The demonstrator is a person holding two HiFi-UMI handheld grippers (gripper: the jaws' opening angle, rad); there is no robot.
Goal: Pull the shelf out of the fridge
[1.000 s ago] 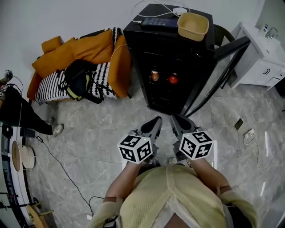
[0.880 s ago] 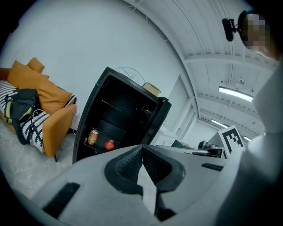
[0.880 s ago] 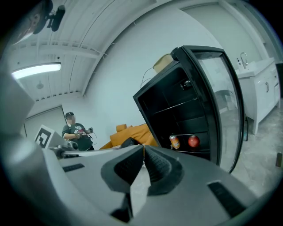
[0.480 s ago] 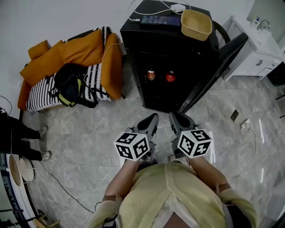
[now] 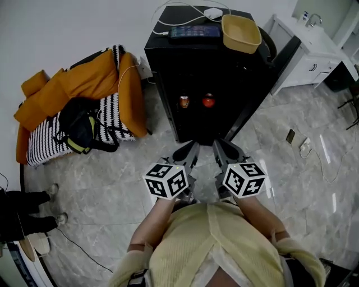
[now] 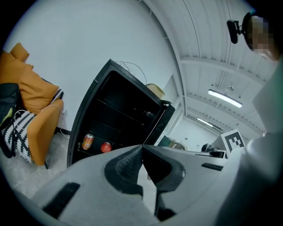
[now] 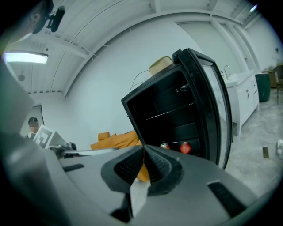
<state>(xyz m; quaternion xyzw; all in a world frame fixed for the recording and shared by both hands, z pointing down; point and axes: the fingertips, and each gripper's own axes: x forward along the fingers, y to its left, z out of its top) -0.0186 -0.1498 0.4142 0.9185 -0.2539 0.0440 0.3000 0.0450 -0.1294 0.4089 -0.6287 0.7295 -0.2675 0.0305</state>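
Note:
A black fridge [image 5: 207, 73] stands ahead with its glass door [image 5: 262, 81] swung open to the right. On its low shelf [image 5: 196, 110] sit a can [image 5: 184, 101] and a red round fruit [image 5: 208, 101]. The right gripper view shows a thin upper shelf [image 7: 171, 113] above the can [image 7: 164, 145] and the fruit [image 7: 185, 147]. My left gripper [image 5: 189, 148] and right gripper [image 5: 220, 146] hang side by side just short of the fridge's foot. Both are shut and hold nothing, as the left gripper [image 6: 142, 146] and the right gripper [image 7: 143, 147] show in their own views.
A phone [image 5: 193, 32], a white charger [image 5: 213, 12] and a tan bowl [image 5: 241, 32] lie on the fridge top. An orange-draped seat [image 5: 84, 95] with a black bag [image 5: 78, 126] stands left. A white sink cabinet [image 5: 311, 47] is right. A person's legs [image 5: 25, 204] show at the left edge.
The fridge has drawn nearer in the head view and slid a little left. Both grippers stay shut and side by side. The person at the left edge has dropped toward the lower corner.

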